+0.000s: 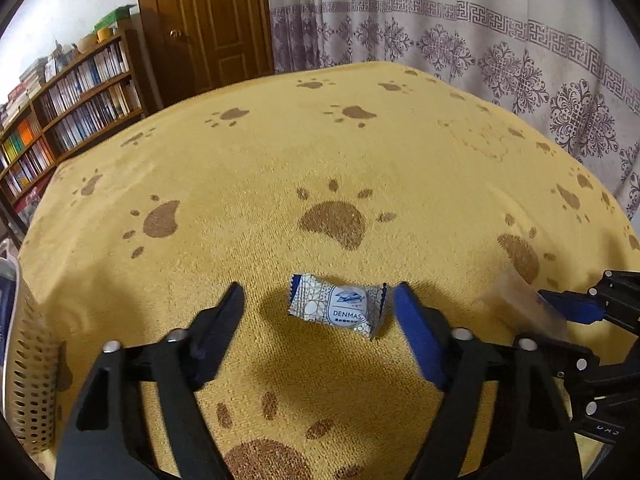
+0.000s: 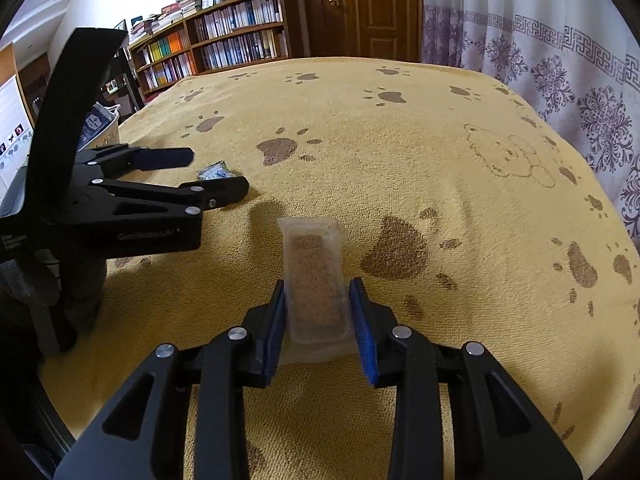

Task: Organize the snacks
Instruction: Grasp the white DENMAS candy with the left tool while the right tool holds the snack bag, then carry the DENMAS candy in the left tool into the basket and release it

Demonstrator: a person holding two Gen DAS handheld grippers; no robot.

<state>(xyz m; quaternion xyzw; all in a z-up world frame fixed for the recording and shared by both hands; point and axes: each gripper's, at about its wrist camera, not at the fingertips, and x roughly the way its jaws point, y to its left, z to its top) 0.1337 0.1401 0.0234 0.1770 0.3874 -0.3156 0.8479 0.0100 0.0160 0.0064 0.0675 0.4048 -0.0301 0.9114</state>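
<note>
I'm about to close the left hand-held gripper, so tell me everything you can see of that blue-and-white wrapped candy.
The wrapped candy is a small pillow-shaped packet, glossy white with a blue geometric pattern, a blue emblem and the word DENMAS. Its ends are crimped with zigzag edges. It looks sealed and lies flat on the yellow paw-print cloth, slightly skewed. It sits between the open fingers of the left hand-held gripper, touched by neither. In the right wrist view it is mostly hidden behind that gripper.

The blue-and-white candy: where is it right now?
In the left wrist view the candy lies flat on the yellow paw-print cloth, between the open fingers of the left gripper, nearer the blue-padded one, untouched.
</note>
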